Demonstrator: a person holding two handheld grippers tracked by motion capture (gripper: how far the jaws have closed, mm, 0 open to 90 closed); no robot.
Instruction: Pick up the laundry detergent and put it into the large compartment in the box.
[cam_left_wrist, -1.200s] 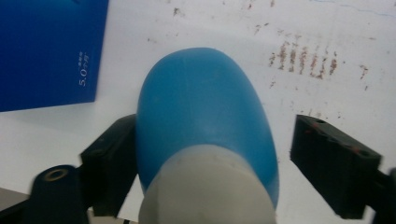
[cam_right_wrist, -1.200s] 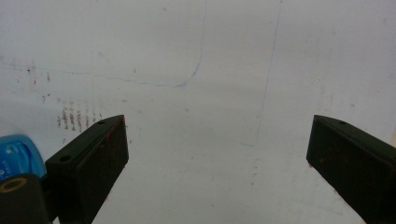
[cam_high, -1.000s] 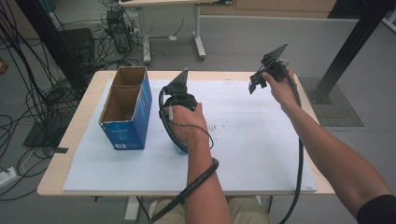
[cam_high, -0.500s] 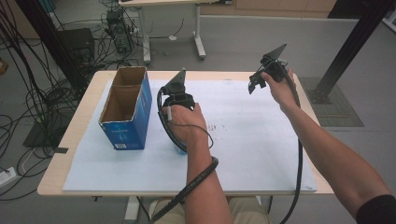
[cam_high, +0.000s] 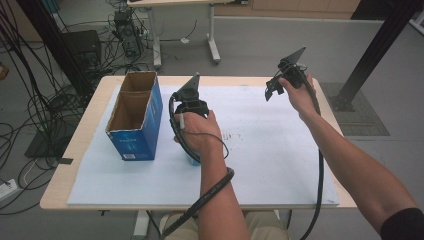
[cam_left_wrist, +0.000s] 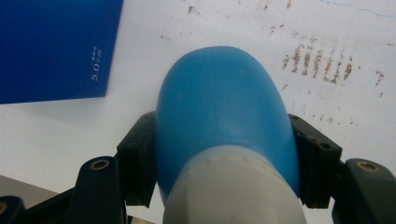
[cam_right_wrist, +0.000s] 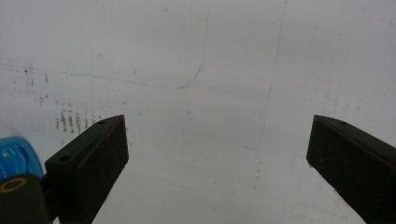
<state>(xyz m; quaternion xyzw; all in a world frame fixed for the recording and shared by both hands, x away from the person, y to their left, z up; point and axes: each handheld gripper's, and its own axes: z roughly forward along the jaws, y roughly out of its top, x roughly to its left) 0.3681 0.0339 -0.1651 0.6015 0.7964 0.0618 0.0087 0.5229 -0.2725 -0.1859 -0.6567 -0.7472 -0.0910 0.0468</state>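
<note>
Closest to the camera in the high view, the person's two forearms come up from the bottom edge, each with a thick black cable trailing back along it. The left gripper (cam_high: 192, 150) sits over the middle of the white sheet (cam_high: 270, 165) that covers the table, and it's clamped on a blue bottle (cam_left_wrist: 224, 112). From the left gripper view you can see it properly: both black jaws press against the bottle's rounded blue body, one on each side, with a whitish ribbed collar or cap end sitting nearest the lens. In the high view just a sliver of blue peeks out under the hand.

Just beside that, to the left, stands the open blue cardboard box (cam_high: 135, 120), brown inside, split into two compartments. It's close to the bottle but not touching it, as far as I can tell.

Further out, the right gripper (cam_high: 272, 90) is held up above the far right part of the sheet. Its jaws are spread wide apart with nothing between them, looking down at bare paper with some faint pen lines and reddish smudges (cam_right_wrist: 74, 121).

Beyond the table there's grey floor, tangled cables and another table's legs.
</note>
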